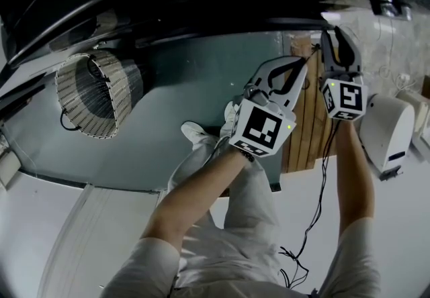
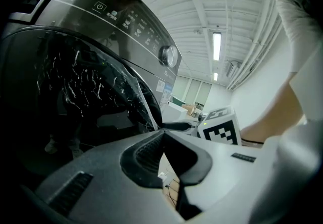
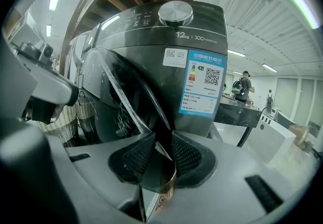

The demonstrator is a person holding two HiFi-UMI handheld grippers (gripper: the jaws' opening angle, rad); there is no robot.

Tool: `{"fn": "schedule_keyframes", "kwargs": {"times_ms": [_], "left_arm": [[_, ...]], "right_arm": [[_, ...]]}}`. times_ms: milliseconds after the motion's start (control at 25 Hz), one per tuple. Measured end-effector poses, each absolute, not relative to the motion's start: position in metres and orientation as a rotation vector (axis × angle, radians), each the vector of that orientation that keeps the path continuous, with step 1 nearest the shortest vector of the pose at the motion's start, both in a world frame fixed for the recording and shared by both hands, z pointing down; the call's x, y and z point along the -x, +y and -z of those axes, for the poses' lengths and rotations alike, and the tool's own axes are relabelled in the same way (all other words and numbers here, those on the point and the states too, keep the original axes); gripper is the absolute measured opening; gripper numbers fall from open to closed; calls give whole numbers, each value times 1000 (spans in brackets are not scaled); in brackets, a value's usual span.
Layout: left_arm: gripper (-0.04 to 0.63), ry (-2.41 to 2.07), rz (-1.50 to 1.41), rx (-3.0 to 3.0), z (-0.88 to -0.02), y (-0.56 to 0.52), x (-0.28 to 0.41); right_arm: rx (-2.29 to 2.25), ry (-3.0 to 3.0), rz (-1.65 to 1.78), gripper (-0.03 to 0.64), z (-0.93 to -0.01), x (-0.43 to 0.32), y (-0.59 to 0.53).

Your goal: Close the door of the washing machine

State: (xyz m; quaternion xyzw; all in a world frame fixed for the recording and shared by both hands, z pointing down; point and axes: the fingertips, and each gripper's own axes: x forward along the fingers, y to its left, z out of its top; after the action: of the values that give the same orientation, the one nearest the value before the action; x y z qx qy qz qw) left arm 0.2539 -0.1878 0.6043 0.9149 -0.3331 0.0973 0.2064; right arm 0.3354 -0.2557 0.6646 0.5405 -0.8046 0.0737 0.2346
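Room: large hall with a white ribbed ceiling and strip lights; grey floor (image 1: 168, 88) below the person.
Washing machine (image 3: 166, 66): dark front-loader, upright, with a dial (image 3: 175, 13) on top and a blue label (image 3: 204, 84) on its front. The head view shows it only as a dark band along the top edge.
Door (image 3: 126, 102): swung out from the machine front and seen nearly edge-on in the right gripper view. Reflections cover its glass and the drum behind it is too dark to read.
Left arm (image 1: 195, 203): bare forearm, reaching forward and to the right.
Right arm (image 1: 353, 169): bare forearm, extended straight ahead, parallel to the left arm.
Right gripper (image 3: 162, 140): jaws pinch the door's outer edge, which runs down between the two ribbed pads.
Left gripper (image 2: 162, 132): jaws pressed together at the tips with nothing between them. It is just beside the right gripper, pointing at the door glass. Contact with the door cannot be determined.
Wicker basket (image 1: 94, 92): on the floor, well to the left of both grippers.
Cable (image 1: 316, 209): hangs below the right arm.
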Motion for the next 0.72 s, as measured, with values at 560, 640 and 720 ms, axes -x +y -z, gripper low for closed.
{"fn": "schedule_keyframes", "kwargs": {"times_ms": [560, 640, 720], "left_arm": [[2, -972, -313, -2576, -588, -175, -214], [2, -975, -331, -2599, -580, -169, -202], [2, -986, -356, -2605, -570, -161, -188]], "right_arm": [[-1663, -2171, -329, 63, -664, -346, -255], [-1785, -2143, -382, 34, -654, -352, -243], [-1855, -2146, -432, 12, -641, -352, -225]]}}
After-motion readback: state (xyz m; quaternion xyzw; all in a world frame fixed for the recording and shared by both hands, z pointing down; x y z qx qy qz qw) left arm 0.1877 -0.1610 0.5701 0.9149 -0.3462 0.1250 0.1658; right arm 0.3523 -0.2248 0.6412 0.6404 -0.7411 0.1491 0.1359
